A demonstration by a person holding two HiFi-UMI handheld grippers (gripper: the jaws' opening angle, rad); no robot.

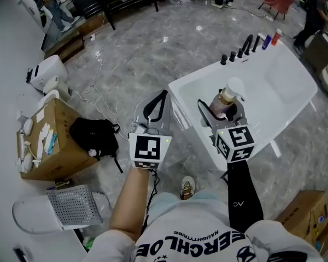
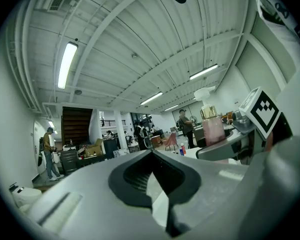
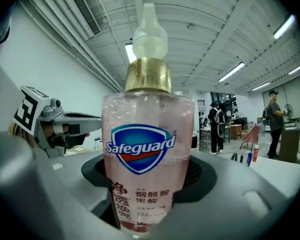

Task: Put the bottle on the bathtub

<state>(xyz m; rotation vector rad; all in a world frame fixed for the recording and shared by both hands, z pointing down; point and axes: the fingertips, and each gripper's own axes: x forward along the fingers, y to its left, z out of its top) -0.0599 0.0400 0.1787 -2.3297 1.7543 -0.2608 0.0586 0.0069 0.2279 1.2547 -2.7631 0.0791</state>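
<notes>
My right gripper has its jaws spread wide and pressed on the pink bottle, which stands upright between them. In the head view the bottle sits over the near corner of the white bathtub, its pale pump top pointing up. My left gripper is beside it on the left, over the floor just off the tub's edge, jaw tips together with nothing in them.

From the left gripper view, the left gripper shows its jaws meeting at the tips around an empty hollow. The bottle is off to the right, upright in the right gripper.

From the right gripper view, the bottle fills the middle, gold collar and label facing the camera, both pads of the right gripper against its sides. The bathtub lies ahead to the right.
</notes>
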